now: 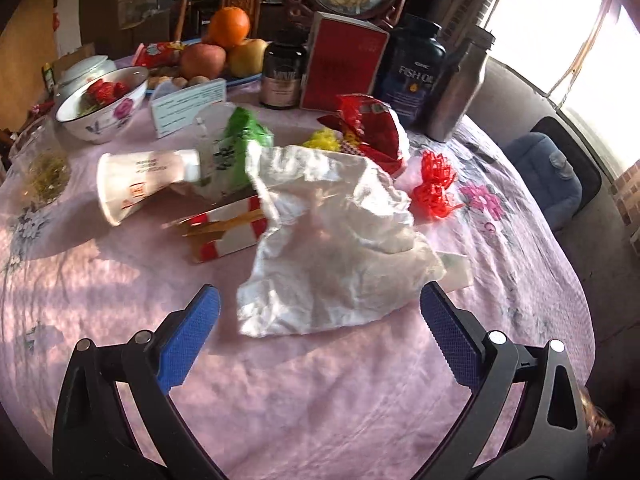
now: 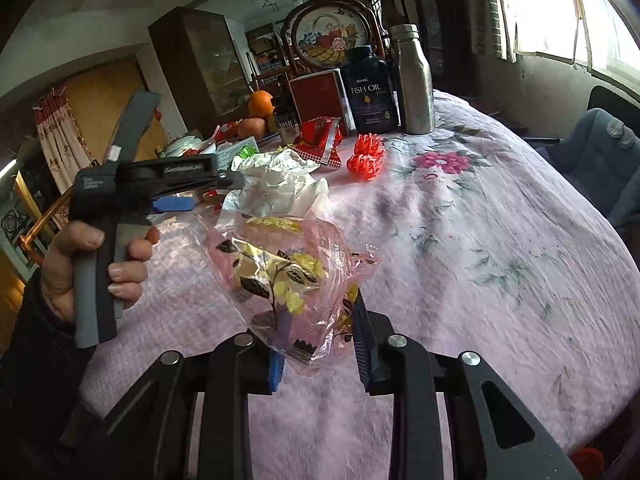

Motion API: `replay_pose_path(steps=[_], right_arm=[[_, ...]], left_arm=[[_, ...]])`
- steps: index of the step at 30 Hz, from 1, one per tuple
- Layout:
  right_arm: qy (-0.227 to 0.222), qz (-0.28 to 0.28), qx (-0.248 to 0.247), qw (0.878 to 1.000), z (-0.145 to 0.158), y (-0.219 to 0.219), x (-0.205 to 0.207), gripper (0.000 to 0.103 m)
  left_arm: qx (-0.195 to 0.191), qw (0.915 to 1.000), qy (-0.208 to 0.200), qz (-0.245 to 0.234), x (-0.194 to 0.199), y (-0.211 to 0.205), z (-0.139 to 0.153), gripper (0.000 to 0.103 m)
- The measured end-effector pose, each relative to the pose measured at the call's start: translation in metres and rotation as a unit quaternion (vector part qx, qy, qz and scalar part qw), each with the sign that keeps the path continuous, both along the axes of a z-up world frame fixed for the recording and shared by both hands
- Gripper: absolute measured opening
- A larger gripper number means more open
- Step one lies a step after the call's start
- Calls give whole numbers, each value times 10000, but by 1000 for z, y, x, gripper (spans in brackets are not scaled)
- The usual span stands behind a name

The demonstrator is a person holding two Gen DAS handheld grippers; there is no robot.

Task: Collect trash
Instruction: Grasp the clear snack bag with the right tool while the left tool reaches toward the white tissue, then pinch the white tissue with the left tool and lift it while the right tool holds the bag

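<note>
- The left gripper [image 1: 320,316] is seen with its blue-padded jaws set wide apart, nothing between them; a crumpled white plastic bag [image 1: 336,236] lies on the table just ahead of the tips.
- In the right wrist view the left gripper [image 2: 176,204] is held by a hand [image 2: 92,264] around its grey handle; white lettering on the black body is too small to be read.
- The right gripper [image 2: 316,344] is clamped on a clear plastic wrapper [image 2: 288,276] printed with yellow flowers and dark leaves, which is lifted off the lilac floral tablecloth [image 2: 480,240].
- More trash is gathered at the table's middle: a tipped white paper cup [image 1: 136,184] with red printing that cannot be made out, a green packet [image 1: 236,144], a red-and-white carton [image 1: 228,236], a red snack wrapper [image 1: 372,128] and a red net [image 1: 434,184].
- A dark bottle [image 2: 370,88] at the far edge is labelled "GNC FISH OIL"; a steel flask [image 2: 414,80] stands just beside it on the right.
- A red box [image 1: 344,68] and a dark brown jar [image 1: 282,74] stand left of the bottle; their labels are not legible.
- A white card [image 1: 188,106] with small printed lines is propped near a flowered bowl [image 1: 104,108] of strawberries.
- An orange [image 1: 229,26] is stacked on apples behind.
</note>
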State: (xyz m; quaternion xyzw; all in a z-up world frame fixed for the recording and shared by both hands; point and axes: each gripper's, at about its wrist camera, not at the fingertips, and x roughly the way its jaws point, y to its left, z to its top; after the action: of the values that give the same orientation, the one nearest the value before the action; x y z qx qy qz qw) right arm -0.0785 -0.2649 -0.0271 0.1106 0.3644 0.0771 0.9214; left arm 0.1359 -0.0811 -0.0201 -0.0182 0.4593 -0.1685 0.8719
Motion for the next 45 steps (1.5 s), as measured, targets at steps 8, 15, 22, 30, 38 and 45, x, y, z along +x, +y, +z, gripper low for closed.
replay_pose_path(steps=[8,15,22,30,38,45], right_arm=[[-40,-39,245,9997,-4,-22,-15,29],[-195,-131,414,9989,0,-30,-22,29],[-315,-186,519,9980,4,-34,-28,29],[-451,-318,634,9965,9,-38,-40,29],[-445,-397,737,9955,7,-37,-43,29],[-392,-463,647,9961,5,-34,-44,29]], left_arm=[[54,9979,493,423,41,-30,-25,97],[33,9975,559,426,58,-30,-34,68],[-121,9966,734,343,48,-23,-33,17],[-300,9994,110,123,1,-5,15,11],[-613,9975,-316,-134,-50,22,61,11],[-542,9966,-306,-539,-70,24,66,12]])
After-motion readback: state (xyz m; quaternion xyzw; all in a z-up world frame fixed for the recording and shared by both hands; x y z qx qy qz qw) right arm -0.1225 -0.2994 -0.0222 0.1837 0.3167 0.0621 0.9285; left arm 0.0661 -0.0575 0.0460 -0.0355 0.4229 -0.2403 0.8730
